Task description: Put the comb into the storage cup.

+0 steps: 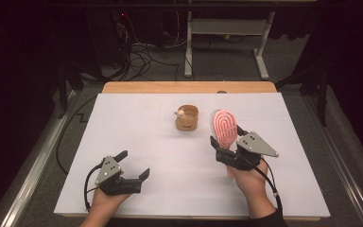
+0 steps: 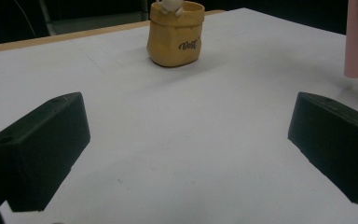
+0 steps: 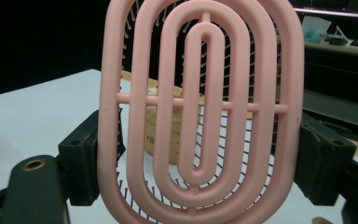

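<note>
Item: pink hairbrush [image 1: 225, 126], vented oval head, bristles facing away from the person. Held upright, off the counter [image 1: 146, 127], just right of the yellow cup [image 1: 187, 118] and nearer the person than it.

Right hand-held gripper [image 1: 226, 147]: pinching the hairbrush low on the head, one jaw on each edge. In the right gripper view the head [image 3: 200, 107] stands between the jaws, with the cup showing through its slots.

Left hand-held gripper [image 1: 134, 164]: spread wide, holding nothing, resting low over the counter, well to the left of the cup and nearer the person.

Yellow cup: small, sack-shaped, lettered front, a little figure [image 2: 171, 4] perched on its rim.

Risks, as judged:
- The grip sits on narrow, smooth edges; a tilt could let the hairbrush pivot or slip.
- The cup is light and close; a sideways swing of the brush could tip it.
- Bristles may snag the rim if lowered in crooked.
</note>
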The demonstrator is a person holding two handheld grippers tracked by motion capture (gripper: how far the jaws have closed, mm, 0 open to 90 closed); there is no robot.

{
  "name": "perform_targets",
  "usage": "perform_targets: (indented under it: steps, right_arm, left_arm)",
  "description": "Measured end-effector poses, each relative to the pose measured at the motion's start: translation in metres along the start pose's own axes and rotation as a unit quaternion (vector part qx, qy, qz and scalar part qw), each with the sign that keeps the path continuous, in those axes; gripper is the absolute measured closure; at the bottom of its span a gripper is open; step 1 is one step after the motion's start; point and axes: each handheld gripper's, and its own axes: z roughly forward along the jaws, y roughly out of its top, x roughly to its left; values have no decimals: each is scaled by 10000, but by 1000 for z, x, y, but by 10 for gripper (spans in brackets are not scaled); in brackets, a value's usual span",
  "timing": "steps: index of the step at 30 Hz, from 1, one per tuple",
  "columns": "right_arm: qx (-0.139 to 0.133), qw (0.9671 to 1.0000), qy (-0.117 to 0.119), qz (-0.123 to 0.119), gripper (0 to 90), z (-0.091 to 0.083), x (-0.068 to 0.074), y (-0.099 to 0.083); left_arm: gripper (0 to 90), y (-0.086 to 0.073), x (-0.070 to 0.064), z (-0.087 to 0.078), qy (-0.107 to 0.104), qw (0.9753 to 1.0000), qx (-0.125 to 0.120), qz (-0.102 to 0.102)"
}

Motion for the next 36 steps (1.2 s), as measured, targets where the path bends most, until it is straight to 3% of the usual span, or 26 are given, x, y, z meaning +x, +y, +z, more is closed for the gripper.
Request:
perform_targets:
  steps: [7, 10, 15, 21, 36]
  right_arm:
    - [-92, 10000, 19, -9, 199, -4, 6, -4]
    - [-8, 9999, 10, -139, 199, -4, 9, -8]
    - [84, 9999, 37, -130, 199, -3, 9, -14]
    - [39, 9999, 14, -133, 199, -6, 8, -12]
    - [-88, 9998, -29, -184, 199, -8, 10, -9]
  left_arm:
    - [0, 5, -4, -1, -34, 10000, -75, -33]
    - [0, 9, -7, -2, -11, 9999, -159, -1]
    - [0, 17, -11, 0, -65, 9998, -158, 67]
    - [0, 33, -19, 6, -193, 9996, -80, 183]
    - [0, 61, -30, 18, -374, 9990, -143, 187]
